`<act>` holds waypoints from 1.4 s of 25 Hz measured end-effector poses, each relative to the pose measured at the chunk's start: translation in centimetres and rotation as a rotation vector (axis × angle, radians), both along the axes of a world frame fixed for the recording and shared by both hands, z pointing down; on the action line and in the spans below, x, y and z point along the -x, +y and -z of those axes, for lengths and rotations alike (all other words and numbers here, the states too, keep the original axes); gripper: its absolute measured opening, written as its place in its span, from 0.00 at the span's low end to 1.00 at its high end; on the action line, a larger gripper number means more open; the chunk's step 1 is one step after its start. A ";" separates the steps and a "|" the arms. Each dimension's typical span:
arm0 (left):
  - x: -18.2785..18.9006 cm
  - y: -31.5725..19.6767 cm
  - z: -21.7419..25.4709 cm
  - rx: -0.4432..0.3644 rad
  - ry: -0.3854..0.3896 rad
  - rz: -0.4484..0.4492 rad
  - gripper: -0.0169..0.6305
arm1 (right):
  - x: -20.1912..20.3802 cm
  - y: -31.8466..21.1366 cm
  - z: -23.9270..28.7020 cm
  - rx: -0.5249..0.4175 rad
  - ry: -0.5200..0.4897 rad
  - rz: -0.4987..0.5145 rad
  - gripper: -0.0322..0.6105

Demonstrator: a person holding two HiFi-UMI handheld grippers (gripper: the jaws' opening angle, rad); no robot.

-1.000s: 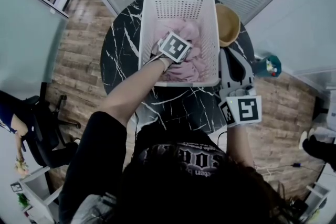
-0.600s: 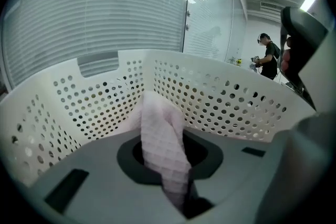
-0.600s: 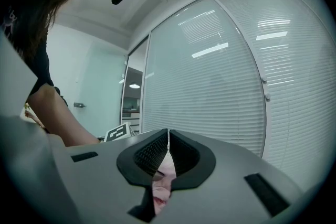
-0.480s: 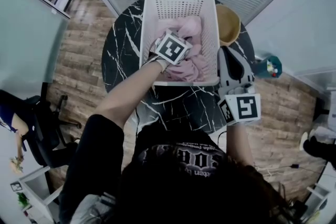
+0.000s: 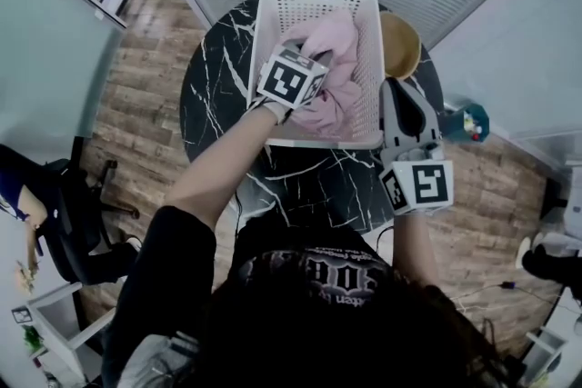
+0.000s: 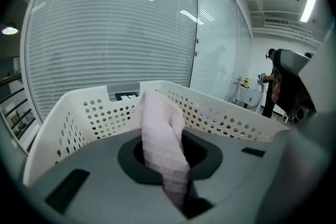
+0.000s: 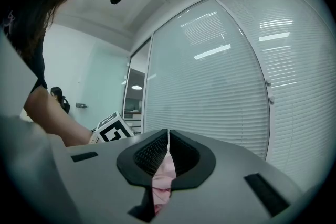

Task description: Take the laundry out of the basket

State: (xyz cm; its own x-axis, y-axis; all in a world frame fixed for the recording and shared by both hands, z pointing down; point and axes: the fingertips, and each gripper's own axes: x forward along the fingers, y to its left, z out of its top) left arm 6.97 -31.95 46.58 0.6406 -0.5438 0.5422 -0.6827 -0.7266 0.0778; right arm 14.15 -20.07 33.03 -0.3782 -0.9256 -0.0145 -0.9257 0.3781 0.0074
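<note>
Between the jaws of my left tool a fold of the pink laundry is pinched tight. It stands up ahead of the pads, and the rest of it trails down into the white basket, whose perforated walls rise beyond and to both sides of the tool. Out to the right, just beside the basket's outer wall, my right tool hangs over the black marble table with its jaws together, near a wooden bowl.

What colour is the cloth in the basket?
The cloth is pale pink, clearest in the left gripper view.
</note>
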 end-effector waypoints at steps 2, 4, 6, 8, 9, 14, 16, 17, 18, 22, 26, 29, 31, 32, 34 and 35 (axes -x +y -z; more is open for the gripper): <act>0.2 -0.1 0.7 -0.012 0.016 0.017 0.11 | 0.2 -0.1 0.1 -0.005 0.002 0.007 0.10; 0.3 -0.1 1.2 -0.039 0.013 0.028 0.11 | 0.3 -0.2 0.3 -0.008 0.004 0.011 0.10; 0.3 0.1 1.7 -0.059 0.023 0.041 0.11 | 0.4 -0.3 0.4 -0.010 0.005 0.014 0.10; 0.5 0.3 2.5 -0.074 0.046 0.057 0.10 | 0.6 -0.5 0.6 -0.014 0.006 0.020 0.10; 0.6 0.4 3.0 -0.086 0.056 0.063 0.10 | 0.7 -0.6 0.8 -0.017 0.007 0.023 0.10; 0.8 0.8 6.1 -0.137 0.119 0.091 0.09 | 1.2 -1.0 1.6 -0.038 0.003 0.035 0.10; 1.0 0.9 7.1 -0.154 0.139 0.108 0.09 | 1.4 -1.2 2.0 -0.047 -0.005 0.037 0.10; 1.0 0.9 7.7 -0.161 0.153 0.116 0.09 | 1.3 -1.3 2.2 -0.051 -0.007 0.036 0.10; 1.0 0.8 8.2 -0.168 0.168 0.126 0.09 | 1.3 -1.4 2.4 -0.056 -0.008 0.036 0.10; 1.5 0.9 10.3 -0.197 0.196 0.151 0.09 | 1.6 -1.5 3.1 -0.071 -0.006 0.048 0.10; 2.4 1.2 12.4 -0.242 0.203 0.169 0.09 | 2.2 -1.5 3.9 -0.083 -0.003 0.065 0.10; 2.9 1.4 14.3 -0.290 0.217 0.178 0.09 | 2.7 -1.7 4.5 -0.096 -0.005 0.072 0.10; 3.4 1.8 15.6 -0.329 0.224 0.184 0.09 | 3.1 -1.9 5.1 -0.104 -0.002 0.080 0.10; 3.7 2.0 16.3 -0.348 0.228 0.189 0.09 | 3.3 -2.0 5.5 -0.110 0.000 0.086 0.10; 4.4 2.4 17.8 -0.382 0.242 0.201 0.09 | 3.8 -2.1 6.4 -0.124 0.002 0.098 0.10; 4.7 2.5 18.5 -0.398 0.250 0.207 0.09 | 4.0 -2.1 6.8 -0.133 0.001 0.103 0.10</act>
State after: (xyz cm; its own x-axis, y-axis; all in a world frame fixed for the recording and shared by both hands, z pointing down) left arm 2.26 -29.40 28.08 0.5811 -0.8062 0.1113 -0.8114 -0.5845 0.0018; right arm 10.12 -22.20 26.21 -0.4713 -0.8718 -0.1338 -0.8820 0.4669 0.0646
